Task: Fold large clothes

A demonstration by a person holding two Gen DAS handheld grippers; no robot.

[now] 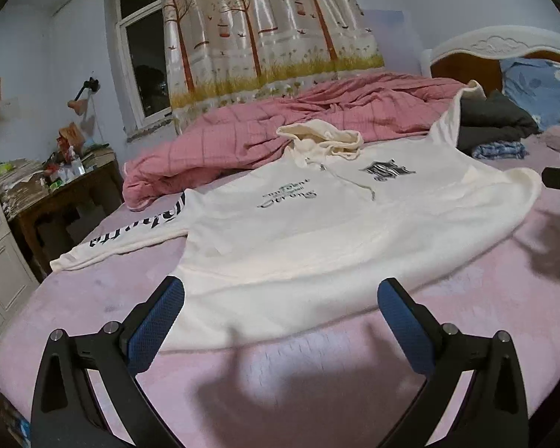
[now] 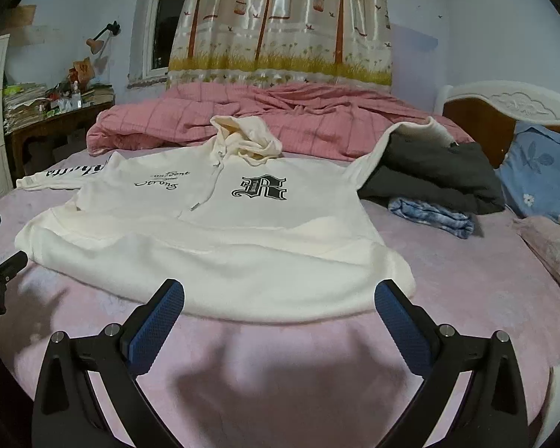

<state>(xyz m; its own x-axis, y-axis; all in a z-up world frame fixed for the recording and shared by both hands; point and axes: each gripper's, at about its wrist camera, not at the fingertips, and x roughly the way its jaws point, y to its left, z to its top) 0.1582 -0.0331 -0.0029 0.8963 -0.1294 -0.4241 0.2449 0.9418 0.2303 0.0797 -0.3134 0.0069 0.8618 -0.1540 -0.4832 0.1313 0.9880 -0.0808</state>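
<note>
On the pink-sheeted bed [image 2: 280, 366], a cream hoodie [image 2: 220, 239] lies spread face-up, both the left gripper [image 1: 280, 298] and right gripper [image 2: 279, 296] hovering near its hem with fingers spread, grasping nothing.

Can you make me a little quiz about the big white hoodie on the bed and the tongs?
1. True or false: the left tongs already grip the white hoodie.
2. What lies under the hoodie's far sleeve? A) dark grey clothes B) blue floral pillow C) a book
3. Fill in: the large black letter on the chest is ___.

Key: 1 false, both tongs, right tongs too, are open and empty; 2 A; 3 R.
</note>
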